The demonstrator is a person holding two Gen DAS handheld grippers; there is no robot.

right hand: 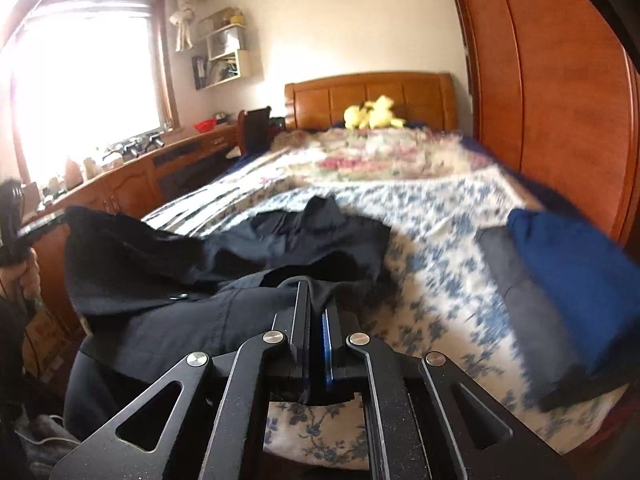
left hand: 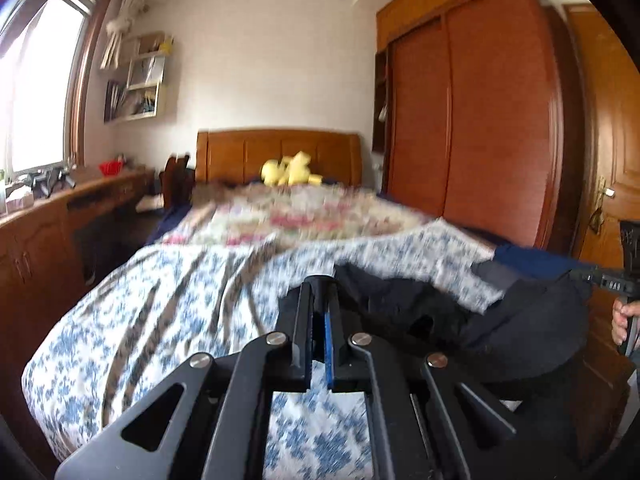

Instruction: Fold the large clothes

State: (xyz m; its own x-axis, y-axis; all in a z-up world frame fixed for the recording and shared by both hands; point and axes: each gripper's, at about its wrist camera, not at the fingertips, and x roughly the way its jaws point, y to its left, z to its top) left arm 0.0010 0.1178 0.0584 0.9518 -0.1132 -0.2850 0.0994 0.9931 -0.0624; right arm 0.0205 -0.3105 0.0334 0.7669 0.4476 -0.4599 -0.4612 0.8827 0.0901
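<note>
The left gripper [left hand: 320,280], a black two-finger tong with blue pads, has its jaws drawn together on an edge of the dark navy, crumpled cloth garment [left hand: 520,320], with no gap showing between the pads; the right gripper [right hand: 318,286], of the same black build, is likewise pinched tight on another edge of that garment [right hand: 168,260], whose buttoned front spreads out to its left. The garment hangs slack between the two tongs and partly rests on the white bedspread printed with blue flowers [left hand: 160,300] near the foot of the bed, its collar end [right hand: 320,208] lying further up the cover. In the left wrist view a bare hand [left hand: 624,320] holding the other tong's handle shows at the right edge; in the right wrist view a hand [right hand: 28,276] shows at the left edge. On the right side of the bed lie a folded bright blue cloth [right hand: 580,280] on top of a folded grey one [right hand: 528,292]. Further up the bed is a quilt with pink and green flowers [left hand: 288,216], then a yellow plush toy [left hand: 290,170] against the orange-brown wooden headboard [left hand: 240,156]. A tall reddish wooden wardrobe [left hand: 480,120] stands to the right of the bed, and a long wooden sideboard [left hand: 60,232] runs beneath the bright window [left hand: 36,100] to the left
</note>
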